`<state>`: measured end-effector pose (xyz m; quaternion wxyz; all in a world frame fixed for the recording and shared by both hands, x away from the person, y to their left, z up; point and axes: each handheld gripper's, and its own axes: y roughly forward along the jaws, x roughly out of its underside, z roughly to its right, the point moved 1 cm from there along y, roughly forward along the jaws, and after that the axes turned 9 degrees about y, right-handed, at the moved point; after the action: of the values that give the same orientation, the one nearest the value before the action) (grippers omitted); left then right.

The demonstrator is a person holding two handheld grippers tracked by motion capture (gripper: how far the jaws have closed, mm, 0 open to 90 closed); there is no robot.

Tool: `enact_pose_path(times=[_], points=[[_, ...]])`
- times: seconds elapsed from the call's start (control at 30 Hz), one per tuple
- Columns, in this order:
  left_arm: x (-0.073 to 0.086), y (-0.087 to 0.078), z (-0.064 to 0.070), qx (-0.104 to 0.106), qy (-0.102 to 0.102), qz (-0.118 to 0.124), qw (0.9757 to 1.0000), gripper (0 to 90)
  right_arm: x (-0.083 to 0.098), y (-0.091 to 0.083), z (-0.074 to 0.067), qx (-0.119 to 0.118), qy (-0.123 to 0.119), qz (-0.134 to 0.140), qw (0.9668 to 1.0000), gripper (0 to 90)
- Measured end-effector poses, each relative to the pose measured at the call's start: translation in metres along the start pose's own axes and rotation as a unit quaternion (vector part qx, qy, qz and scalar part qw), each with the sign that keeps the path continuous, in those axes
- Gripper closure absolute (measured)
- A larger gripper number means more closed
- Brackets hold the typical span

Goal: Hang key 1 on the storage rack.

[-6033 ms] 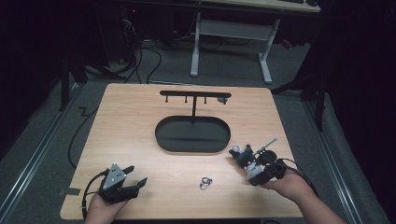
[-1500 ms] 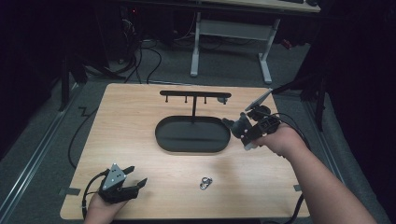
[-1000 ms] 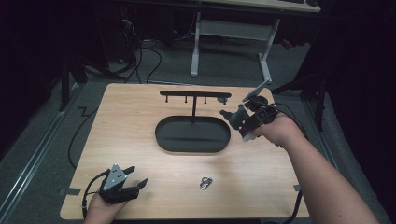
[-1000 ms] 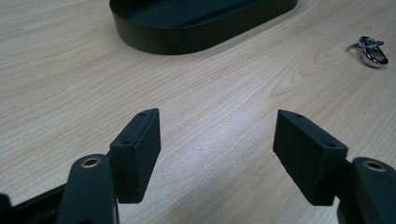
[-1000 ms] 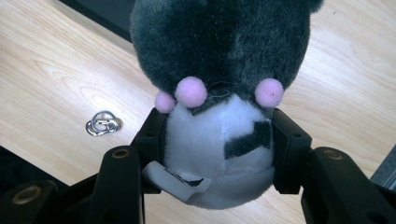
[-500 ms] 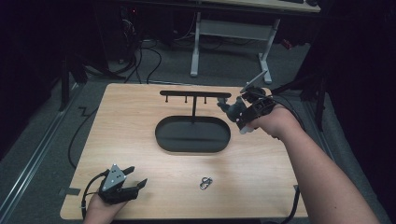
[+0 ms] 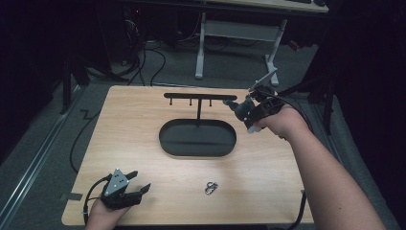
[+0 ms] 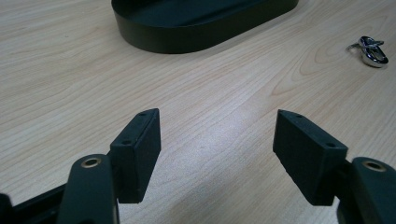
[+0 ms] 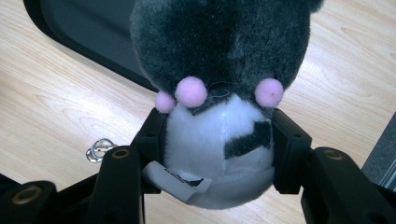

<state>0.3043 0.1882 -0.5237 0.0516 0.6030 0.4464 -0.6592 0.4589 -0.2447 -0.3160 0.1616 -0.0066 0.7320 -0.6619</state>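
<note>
Right claw point(image 7: 241, 111) held above the table point(image 7: 287, 163), at the right end of the black hanger rack's point(image 7: 198, 97) crossbar. It is clenched on a grey-and-white plush toy point(image 9: 219, 112): both pads press the toy's white belly, its dark head with pink pompoms sticking out beyond the jaws. Below the toy lies the rack's black oval base tray point(image 9: 88, 37). Left claw point(image 7: 134, 190) rests at the table's near left corner, jaws spread, nothing between them. A metal clip point(image 7: 211, 188) lies on the table, well apart from the toy.
</note>
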Motion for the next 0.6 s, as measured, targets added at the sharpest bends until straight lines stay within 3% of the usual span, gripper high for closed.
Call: enact_pose_path(times=[0.23,0.6], points=[[0.000,0.001,0.001,0.000,0.002,0.001,1.0000,32.9,0.004,0.009,0.003,0.000,0.008,-0.001,1.0000,49.4],[0.000,0.001,0.002,0.002,0.005,-0.001,1.0000,33.0,0.010,0.040,0.005,-0.001,0.012,-0.002,0.9999,49.3]])
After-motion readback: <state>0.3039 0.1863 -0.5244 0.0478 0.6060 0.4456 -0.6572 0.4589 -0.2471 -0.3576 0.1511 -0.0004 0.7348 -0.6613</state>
